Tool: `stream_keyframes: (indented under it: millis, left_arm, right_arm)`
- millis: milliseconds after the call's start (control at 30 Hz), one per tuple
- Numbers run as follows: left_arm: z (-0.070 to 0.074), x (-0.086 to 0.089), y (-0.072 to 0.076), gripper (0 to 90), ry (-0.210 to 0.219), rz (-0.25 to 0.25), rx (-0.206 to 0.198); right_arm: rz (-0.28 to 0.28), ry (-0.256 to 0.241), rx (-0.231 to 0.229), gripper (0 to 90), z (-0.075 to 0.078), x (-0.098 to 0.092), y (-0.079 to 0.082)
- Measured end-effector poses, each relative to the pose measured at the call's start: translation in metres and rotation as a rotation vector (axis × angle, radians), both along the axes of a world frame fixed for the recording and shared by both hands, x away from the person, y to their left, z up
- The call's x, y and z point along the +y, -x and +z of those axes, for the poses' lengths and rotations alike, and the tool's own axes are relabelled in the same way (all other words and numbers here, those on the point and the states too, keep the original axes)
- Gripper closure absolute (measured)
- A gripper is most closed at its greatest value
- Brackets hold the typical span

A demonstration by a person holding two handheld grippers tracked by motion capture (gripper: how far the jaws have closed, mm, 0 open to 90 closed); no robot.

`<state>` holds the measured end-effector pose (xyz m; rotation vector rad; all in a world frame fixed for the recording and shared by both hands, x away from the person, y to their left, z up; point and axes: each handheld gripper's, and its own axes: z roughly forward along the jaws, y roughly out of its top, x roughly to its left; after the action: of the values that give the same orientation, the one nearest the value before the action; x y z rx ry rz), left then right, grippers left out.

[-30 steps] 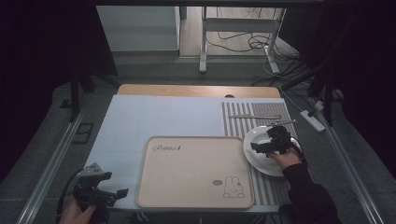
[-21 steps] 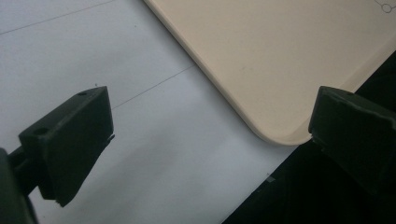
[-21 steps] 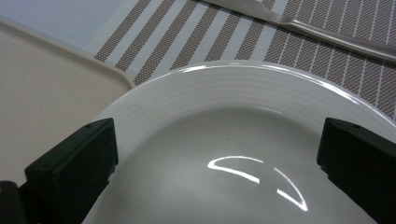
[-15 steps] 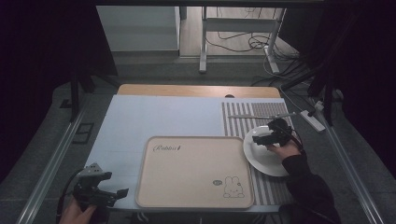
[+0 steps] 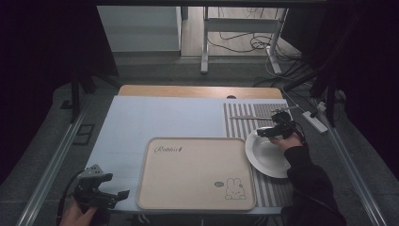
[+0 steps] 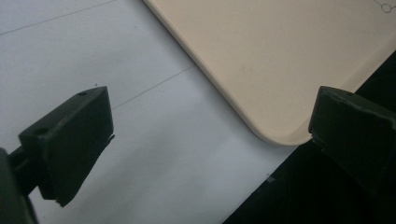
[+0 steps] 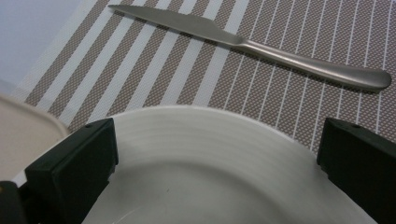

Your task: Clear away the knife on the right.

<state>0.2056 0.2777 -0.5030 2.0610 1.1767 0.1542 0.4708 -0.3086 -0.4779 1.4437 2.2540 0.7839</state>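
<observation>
- The right gripper (image 5: 269, 132), at the right of the high view, hovers over the far rim of the white plate (image 5: 266, 154), jaws wide apart and holding nothing.
- The knife (image 7: 261, 46) lies on the striped mat (image 7: 299, 88), above the plate in the right gripper view.
- The left gripper (image 5: 109, 197), at the lower left, is wide open and empty, near the corner of the beige tray (image 5: 195, 173).

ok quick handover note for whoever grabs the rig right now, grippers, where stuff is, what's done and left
Right gripper: open, empty, over the far rim of the white plate, aimed toward the knife.
Left gripper: open, empty, idle at the near left corner of the beige tray.
Plate and knife both lie on the striped placemat, the knife beyond the plate.
Done: nothing gripped yet.
Left: probably close on the knife or plate.
</observation>
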Motion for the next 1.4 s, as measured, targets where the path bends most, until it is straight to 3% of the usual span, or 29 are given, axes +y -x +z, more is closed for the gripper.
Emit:
stream_keyframes:
  millis: [533,733,933,1067,1100,1133,1167,1233,1333,1400]
  left_arm:
    - [0.000,0.000,0.000,1.0,0.000,-0.002,-0.001]
    - [0.000,0.000,0.000,1.0,0.000,-0.003,-0.001]
    - [0.000,0.000,0.000,1.1,0.000,-0.003,-0.002]
    - [0.000,0.000,0.000,1.1,0.000,-0.004,-0.002]
    - [0.000,0.000,0.000,1.1,0.000,-0.004,-0.002]
    - [0.000,0.000,0.000,1.0,0.000,-0.004,-0.002]
    - [0.000,0.000,0.000,1.0,-0.001,-0.004,-0.003]
    - [0.000,0.000,0.000,1.0,0.000,-0.004,-0.004]
    - [0.000,0.000,0.000,1.1,0.000,-0.004,-0.004]
    - [0.000,0.000,0.000,1.1,0.000,-0.004,-0.004]
  right_arm:
    - [-0.056,0.011,0.025,0.0,-0.004,-0.008,-0.039]
    - [-0.061,0.039,0.026,0.3,-0.006,-0.009,-0.052]
    - [-0.063,0.073,0.023,7.5,-0.010,-0.009,-0.063]
    - [-0.065,0.083,0.026,33.2,-0.009,-0.012,-0.069]
    - [-0.065,0.083,0.026,33.2,-0.009,-0.012,-0.069]
    - [-0.064,0.081,0.030,43.7,-0.008,-0.013,-0.071]
    - [-0.064,0.081,0.030,43.7,-0.008,-0.013,-0.071]
    - [-0.065,0.086,0.040,54.0,-0.007,-0.015,-0.073]
    - [-0.065,0.053,0.070,71.8,-0.006,-0.020,-0.079]
    - [-0.066,0.034,0.076,90.0,-0.005,-0.025,-0.084]
